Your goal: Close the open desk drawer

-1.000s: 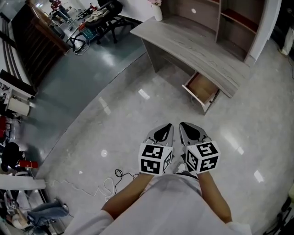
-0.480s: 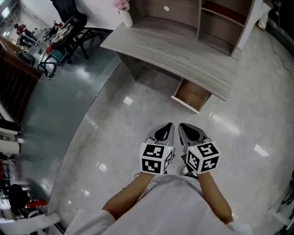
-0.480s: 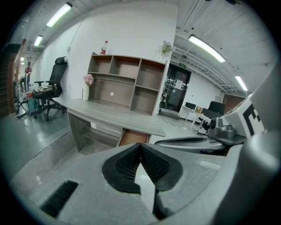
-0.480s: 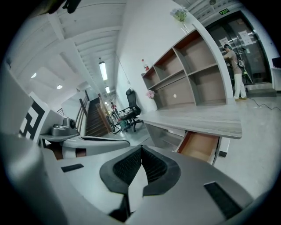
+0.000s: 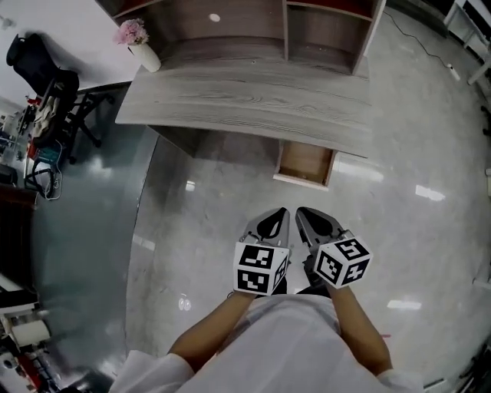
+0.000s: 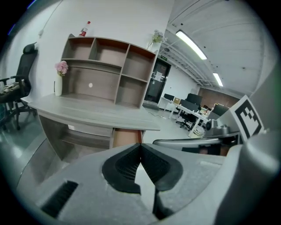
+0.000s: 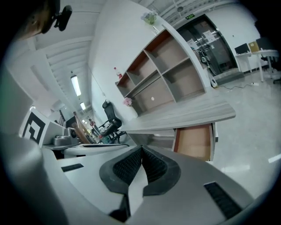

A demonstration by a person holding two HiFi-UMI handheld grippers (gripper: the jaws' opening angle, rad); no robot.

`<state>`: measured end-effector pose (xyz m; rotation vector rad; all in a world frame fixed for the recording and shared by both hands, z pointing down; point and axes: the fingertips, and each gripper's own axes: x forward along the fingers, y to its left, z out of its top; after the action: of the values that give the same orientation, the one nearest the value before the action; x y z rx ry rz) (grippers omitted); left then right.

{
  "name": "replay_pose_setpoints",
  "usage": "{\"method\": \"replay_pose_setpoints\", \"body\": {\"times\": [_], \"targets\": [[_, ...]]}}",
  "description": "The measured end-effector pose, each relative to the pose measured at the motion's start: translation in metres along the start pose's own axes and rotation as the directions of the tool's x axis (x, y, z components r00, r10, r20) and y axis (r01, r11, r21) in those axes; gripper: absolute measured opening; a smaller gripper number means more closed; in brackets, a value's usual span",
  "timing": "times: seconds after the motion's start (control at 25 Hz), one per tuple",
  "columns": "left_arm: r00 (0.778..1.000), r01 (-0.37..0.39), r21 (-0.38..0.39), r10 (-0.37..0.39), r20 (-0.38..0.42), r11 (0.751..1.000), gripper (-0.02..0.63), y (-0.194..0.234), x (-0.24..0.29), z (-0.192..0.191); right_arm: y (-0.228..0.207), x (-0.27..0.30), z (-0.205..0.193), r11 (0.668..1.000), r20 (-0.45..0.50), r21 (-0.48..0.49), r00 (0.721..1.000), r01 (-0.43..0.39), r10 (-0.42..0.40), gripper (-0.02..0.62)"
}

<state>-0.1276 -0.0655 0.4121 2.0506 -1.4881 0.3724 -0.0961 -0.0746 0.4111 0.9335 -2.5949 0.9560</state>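
An open wooden drawer [image 5: 305, 163] sticks out from under the grey desk [image 5: 253, 100], right of its middle, with an empty brown inside. It also shows as the drawer [image 7: 194, 141] in the right gripper view and the drawer [image 6: 127, 136] in the left gripper view. My left gripper [image 5: 281, 213] and right gripper [image 5: 301, 212] are side by side over the floor, a short way in front of the drawer, both pointing at it. Both are shut with nothing between their jaws. Neither touches the drawer.
A shelf unit [image 5: 253, 23] stands on the desk's back. A white vase with pink flowers [image 5: 140, 42] is on its left end. Black office chairs [image 5: 42, 69] stand at the far left. The glossy floor [image 5: 414, 199] lies around the desk.
The desk and drawer have swung from the upper right to straight ahead and come closer. Both grippers stay together, shut, in front of the body.
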Motion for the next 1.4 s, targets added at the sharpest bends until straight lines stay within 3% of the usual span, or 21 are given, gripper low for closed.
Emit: {"method": "replay_pose_setpoints", "body": {"times": [0.32, 0.6, 1.04, 1.08, 1.16, 1.4], "targets": [[0.986, 0.157, 0.063, -0.153, -0.06, 0.986, 0.002, 0.028, 0.013, -0.001, -0.006, 0.031, -0.007, 0.97, 0.142, 0.243, 0.988, 0.03, -0.067, 0.002], [0.969, 0.234, 0.113, -0.221, -0.111, 0.966, 0.002, 0.03, 0.032, -0.011, -0.039, 0.04, -0.02, 0.886, 0.247, 0.464, 0.962, -0.008, -0.12, 0.002], [0.968, 0.228, 0.134, -0.21, -0.138, 0.964, 0.002, 0.04, 0.076, -0.025, -0.112, 0.069, -0.048, 0.791, 0.314, 0.611, 0.925, -0.024, -0.215, 0.004], [0.968, 0.227, 0.141, -0.207, -0.141, 0.964, 0.002, 0.041, 0.081, -0.027, -0.115, 0.073, -0.051, 0.783, 0.321, 0.621, 0.923, -0.038, -0.211, 0.011], [0.968, 0.225, 0.154, -0.202, -0.15, 0.962, 0.002, 0.043, 0.089, -0.031, -0.121, 0.08, -0.057, 0.763, 0.326, 0.643, 0.925, -0.066, -0.195, 0.086], [0.97, 0.194, 0.121, -0.172, -0.169, 0.974, 0.002, 0.048, 0.114, -0.039, -0.15, 0.093, -0.082, 0.713, 0.286, 0.7, 0.93, -0.039, -0.229, 0.116]]}}
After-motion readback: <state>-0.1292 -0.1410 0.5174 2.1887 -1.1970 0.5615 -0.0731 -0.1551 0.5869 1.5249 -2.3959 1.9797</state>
